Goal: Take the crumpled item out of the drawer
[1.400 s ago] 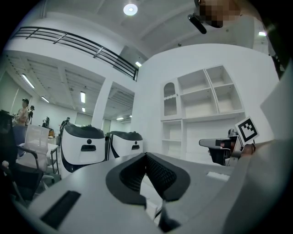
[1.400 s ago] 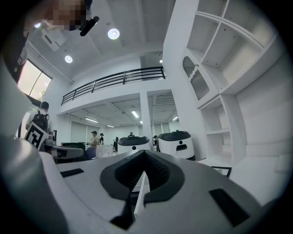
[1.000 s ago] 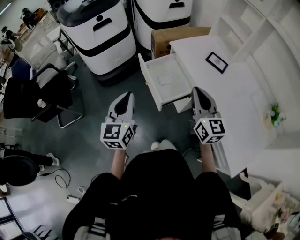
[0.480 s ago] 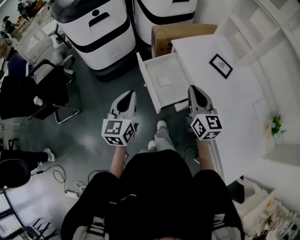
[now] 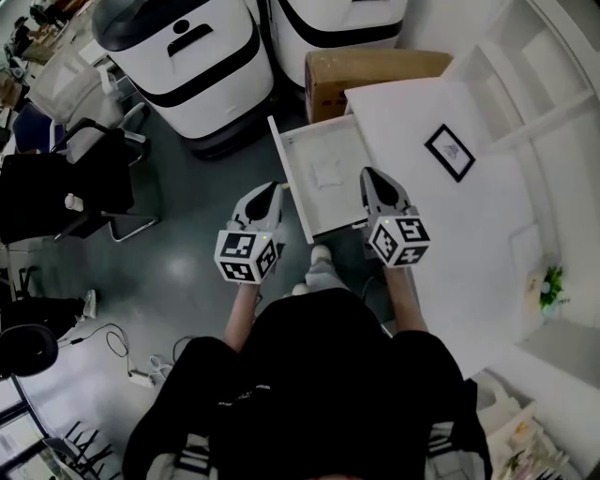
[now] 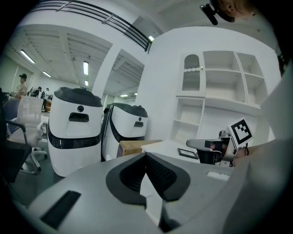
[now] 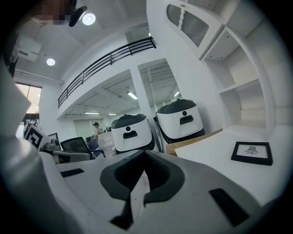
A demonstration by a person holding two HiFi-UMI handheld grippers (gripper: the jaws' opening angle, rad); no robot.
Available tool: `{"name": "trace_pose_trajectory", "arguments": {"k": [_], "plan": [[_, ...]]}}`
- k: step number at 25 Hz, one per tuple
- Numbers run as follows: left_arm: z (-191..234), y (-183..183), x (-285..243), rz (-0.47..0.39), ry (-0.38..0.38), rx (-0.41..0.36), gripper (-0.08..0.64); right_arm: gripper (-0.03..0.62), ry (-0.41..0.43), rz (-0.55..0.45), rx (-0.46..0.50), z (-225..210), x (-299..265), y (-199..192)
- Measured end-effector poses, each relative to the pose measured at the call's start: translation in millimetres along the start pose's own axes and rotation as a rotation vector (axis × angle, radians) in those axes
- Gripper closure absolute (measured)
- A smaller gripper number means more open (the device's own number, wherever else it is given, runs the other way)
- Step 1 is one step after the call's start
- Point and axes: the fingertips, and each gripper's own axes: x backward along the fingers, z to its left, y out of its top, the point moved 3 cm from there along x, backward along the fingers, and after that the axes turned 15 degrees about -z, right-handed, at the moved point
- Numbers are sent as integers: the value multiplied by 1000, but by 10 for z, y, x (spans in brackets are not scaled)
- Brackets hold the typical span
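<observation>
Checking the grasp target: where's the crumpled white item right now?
Head view, centre: the crumpled white item lies inside the open white drawer, just beside the right gripper, with the brown cardboard box beyond it.

Two white-and-black machines stand far: left machine (image 5: 178, 56) and right machine (image 5: 337, 23). One cardboard box (image 5: 375, 70). One desk (image 5: 403, 112), one framed picture (image 5: 450, 152), one small plant (image 5: 550, 286). One open drawer (image 5: 314, 208), one crumpled item (image 5: 326, 173). Two tongs: left tongs (image 5: 267, 190), right tongs (image 5: 368, 174).

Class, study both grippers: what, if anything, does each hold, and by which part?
Nothing is held. The left gripper and right gripper both have jaws shut and empty; the crumpled item lies untouched in the open drawer.
</observation>
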Motion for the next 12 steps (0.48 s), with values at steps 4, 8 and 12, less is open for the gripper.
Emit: {"name": "trace_pose_trajectory", "arguments": {"k": [4, 8, 12], "plan": [[28, -178, -227, 50, 12, 19, 561, 600, 22, 56, -31, -120, -214, -217], [75, -318, -373, 86, 20, 41, 563, 600, 28, 119, -56, -205, -374, -484], [105, -461, -488, 127, 22, 59, 563, 600, 32, 190, -93, -279, -488, -760]]}}
